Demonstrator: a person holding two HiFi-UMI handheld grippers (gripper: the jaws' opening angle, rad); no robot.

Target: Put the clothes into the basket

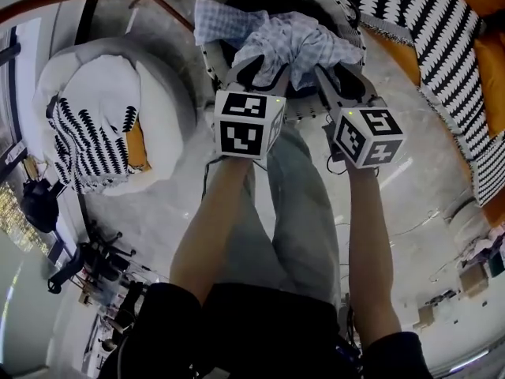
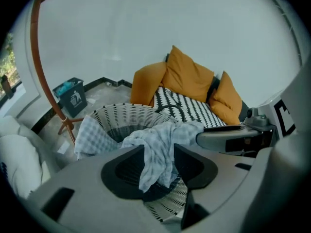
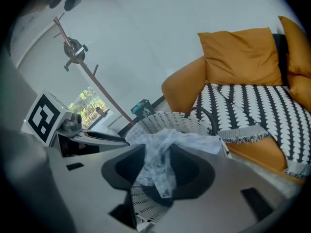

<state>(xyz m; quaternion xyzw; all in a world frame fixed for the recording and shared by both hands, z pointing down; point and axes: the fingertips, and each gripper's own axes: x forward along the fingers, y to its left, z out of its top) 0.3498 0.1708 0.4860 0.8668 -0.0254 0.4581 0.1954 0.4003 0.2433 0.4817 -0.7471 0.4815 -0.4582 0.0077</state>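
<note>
A white woven basket [image 1: 211, 63] stands on the floor in front of me, dark inside. A pale blue-and-white checked cloth [image 1: 296, 42] is bunched over its opening. Both grippers reach into that cloth from the near side, my left gripper [image 1: 259, 71] beside my right gripper [image 1: 335, 79]. In the left gripper view a strip of the cloth [image 2: 160, 147] hangs loosely between the parted jaws of the left gripper [image 2: 159, 165], above the basket [image 2: 121, 116]. The right gripper view shows the same: cloth [image 3: 163, 152] draped in the gap of the right gripper [image 3: 158, 173].
A second checked cloth [image 1: 221, 20] hangs over the basket's left rim. A white seat with a black-and-white cushion [image 1: 91, 136] lies left. An orange sofa with a patterned blanket [image 1: 446, 50] is right. A curved wooden stand [image 2: 36, 57] and a dark bin [image 2: 73, 97] stand behind.
</note>
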